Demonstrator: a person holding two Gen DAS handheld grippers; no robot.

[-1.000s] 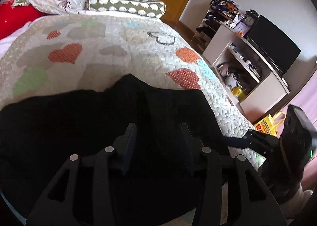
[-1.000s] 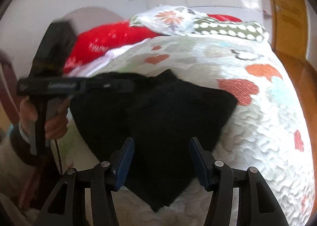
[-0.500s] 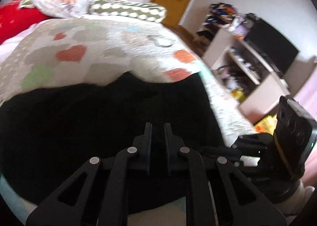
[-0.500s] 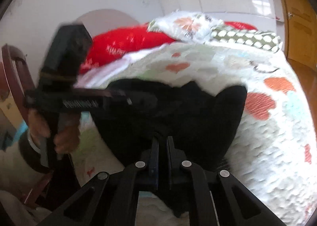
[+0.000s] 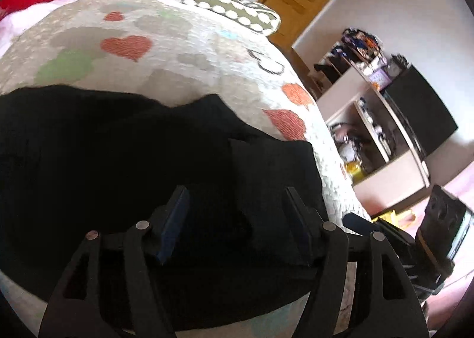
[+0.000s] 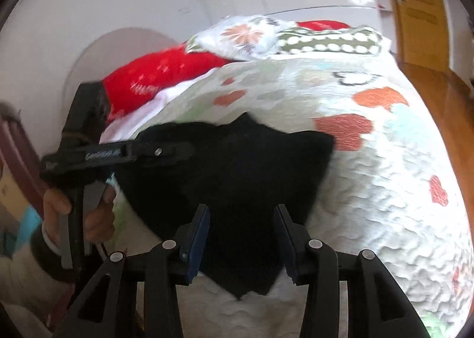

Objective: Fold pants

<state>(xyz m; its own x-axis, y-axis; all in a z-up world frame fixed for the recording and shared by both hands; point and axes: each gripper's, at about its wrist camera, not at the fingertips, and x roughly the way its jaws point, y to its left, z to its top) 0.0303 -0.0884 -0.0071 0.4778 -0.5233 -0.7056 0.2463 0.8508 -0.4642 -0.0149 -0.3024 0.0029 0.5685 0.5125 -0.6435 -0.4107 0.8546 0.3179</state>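
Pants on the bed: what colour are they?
Plain black pants, no visible pattern; clearest in the right wrist view.

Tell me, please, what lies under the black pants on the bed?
The black pants lie on a quilted bedspread with hearts, which shows around them on the far and right sides. Whether anything else lies beneath the cloth cannot be seen; the pants cover that patch.

Black pants (image 6: 237,172) bunched on heart-print quilt (image 6: 385,189). Right gripper (image 6: 241,216) opening over near cloth tip, pads clear. Left gripper (image 6: 166,152), held by hand (image 6: 80,213), at left edge.
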